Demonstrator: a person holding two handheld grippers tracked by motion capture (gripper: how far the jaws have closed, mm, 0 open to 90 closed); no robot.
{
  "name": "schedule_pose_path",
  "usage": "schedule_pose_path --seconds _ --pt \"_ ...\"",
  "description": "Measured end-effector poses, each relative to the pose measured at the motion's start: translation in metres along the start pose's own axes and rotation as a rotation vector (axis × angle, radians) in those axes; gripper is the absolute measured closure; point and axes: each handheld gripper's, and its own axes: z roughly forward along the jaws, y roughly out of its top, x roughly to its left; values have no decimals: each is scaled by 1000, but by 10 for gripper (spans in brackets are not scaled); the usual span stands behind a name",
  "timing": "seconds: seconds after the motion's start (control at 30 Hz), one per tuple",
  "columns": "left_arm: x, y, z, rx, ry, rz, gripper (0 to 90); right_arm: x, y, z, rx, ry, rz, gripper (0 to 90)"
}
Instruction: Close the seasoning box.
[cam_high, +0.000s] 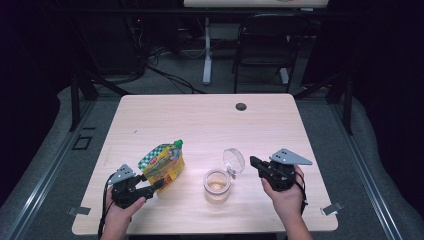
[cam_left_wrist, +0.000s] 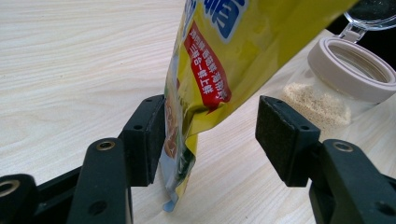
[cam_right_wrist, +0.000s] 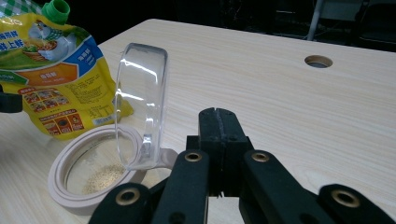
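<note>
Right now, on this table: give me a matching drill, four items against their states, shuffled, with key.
Items
1. yellow pouch
2. jar
3. left gripper
4. right gripper

States
A. jaws shut with nothing between them
B. lid flipped up, a little pale powder at the bottom
C. jaws apart, one at each side of the pouch's lower corner
D. stands on the table, green cap on top

Pairs: 1-D, 2-B, 3-C, 4-A
</note>
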Motion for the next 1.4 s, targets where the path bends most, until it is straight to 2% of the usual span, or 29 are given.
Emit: schedule_pose_path --seconds 0.13,0.47,0.77,0.8,1.4 --pt "1 0 -2 -3 1 0 431 2 0 0 -21 -5 -3 900" --pt "2 0 -4 1 0 -3 427 7 0 4 -30 6 -8 900" --pt "0 -1 -2 5 7 3 427 10 0 6 -16 11 -17 900" --pt "0 -1 -2 16 5 6 426 10 0 6 -20 13 -18 900" --pt "0 -2 1 12 0 2 421 18 2 7 -31 28 -37 900"
